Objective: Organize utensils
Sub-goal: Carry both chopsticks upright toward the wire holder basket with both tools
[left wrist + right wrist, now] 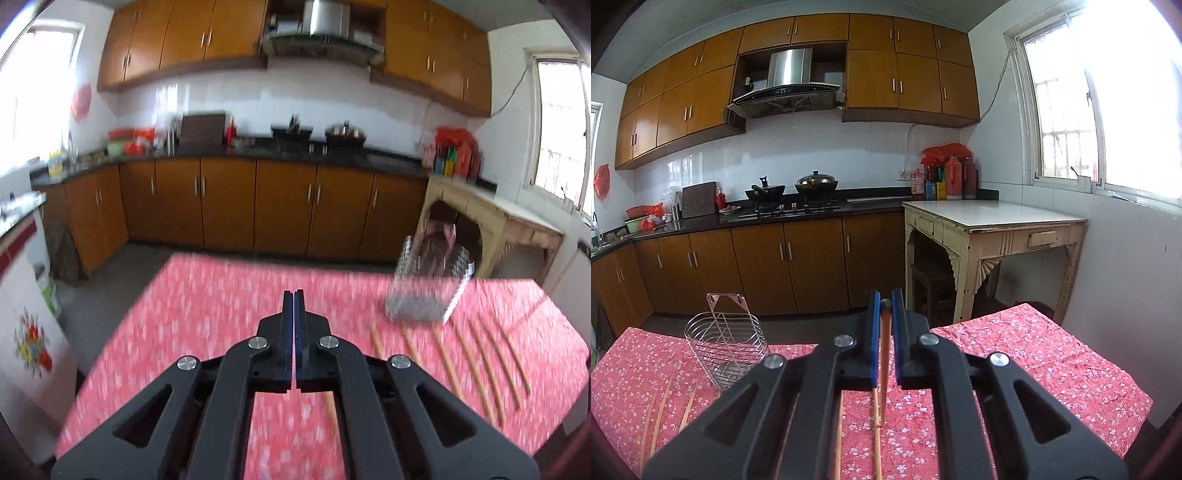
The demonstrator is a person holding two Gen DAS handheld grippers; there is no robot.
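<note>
The worktop [1015, 362] under a red floral cloth carries a wire-mesh steel utensil basket [726, 347] and loose wooden chopsticks [487, 358], long axes running away from the cameras. The right gripper [885, 302] is clamped on one slim wooden chopstick [884, 365], tip down: light, stiff, slippery, best pinched near its thick end. The left gripper [294, 299] is pressed together, holding nothing.

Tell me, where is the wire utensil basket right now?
The wire basket stands on the red floral tablecloth, left of the right gripper, with loose chopsticks lying just in front.
</note>
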